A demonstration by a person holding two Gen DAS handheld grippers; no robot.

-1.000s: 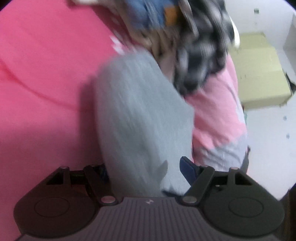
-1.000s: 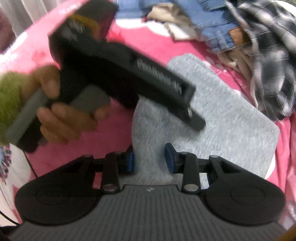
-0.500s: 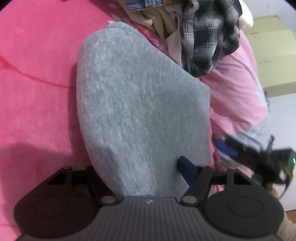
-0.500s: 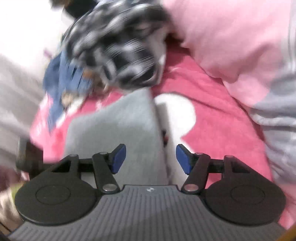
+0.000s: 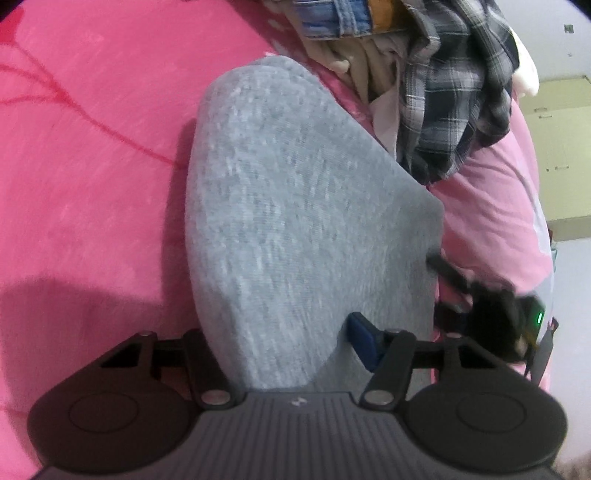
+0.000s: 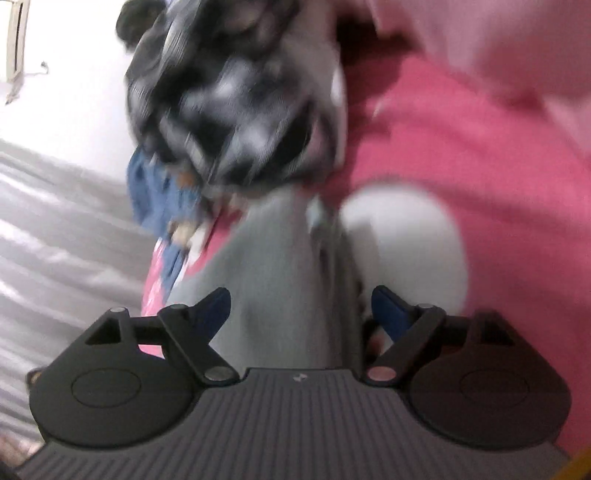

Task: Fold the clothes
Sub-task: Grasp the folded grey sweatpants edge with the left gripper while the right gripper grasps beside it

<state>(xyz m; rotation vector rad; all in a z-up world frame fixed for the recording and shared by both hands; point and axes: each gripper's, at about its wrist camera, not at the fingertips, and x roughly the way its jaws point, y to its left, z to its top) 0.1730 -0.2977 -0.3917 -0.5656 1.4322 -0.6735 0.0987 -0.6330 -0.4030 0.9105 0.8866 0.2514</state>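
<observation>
While both tools gape, grey garment (image 5: 295,206) edge abuts plaid shirt (image 5: 454,99)

One grey folded garment (image 5: 295,221), one plaid shirt (image 5: 454,110), one pair of jeans (image 5: 332,18), two tools.

Left tongs (image 5: 284,339): jaws spread wide, right blue pad (image 5: 364,341) exposed, left pad hidden; right tongs (image 6: 299,314): jaws likewise parted, both blue pads visible, picture blurred; the right tongs also appear, blurred, beyond the left tongs' right finger.
</observation>
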